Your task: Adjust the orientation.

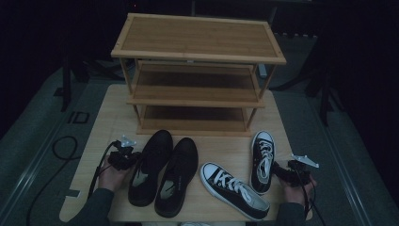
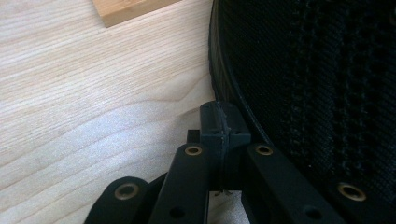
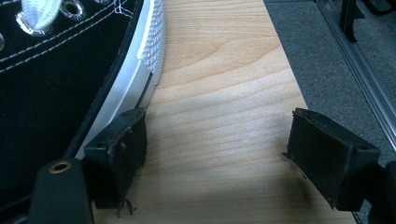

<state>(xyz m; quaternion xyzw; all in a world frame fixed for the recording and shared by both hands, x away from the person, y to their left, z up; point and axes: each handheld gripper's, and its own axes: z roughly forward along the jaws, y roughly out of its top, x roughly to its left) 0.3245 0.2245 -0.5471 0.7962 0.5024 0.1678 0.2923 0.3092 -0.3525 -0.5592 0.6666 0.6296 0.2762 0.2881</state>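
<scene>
While my left tongs point(image 2: 219, 126), pressed together and holding nothing, sat beside the black shoe point(image 2: 317, 93), my right tongs point(image 3: 215, 154) stood spread, the sneaker point(image 3: 56, 84) touching their left pad. Both looked light and soft; I'd grip the collars.
</scene>
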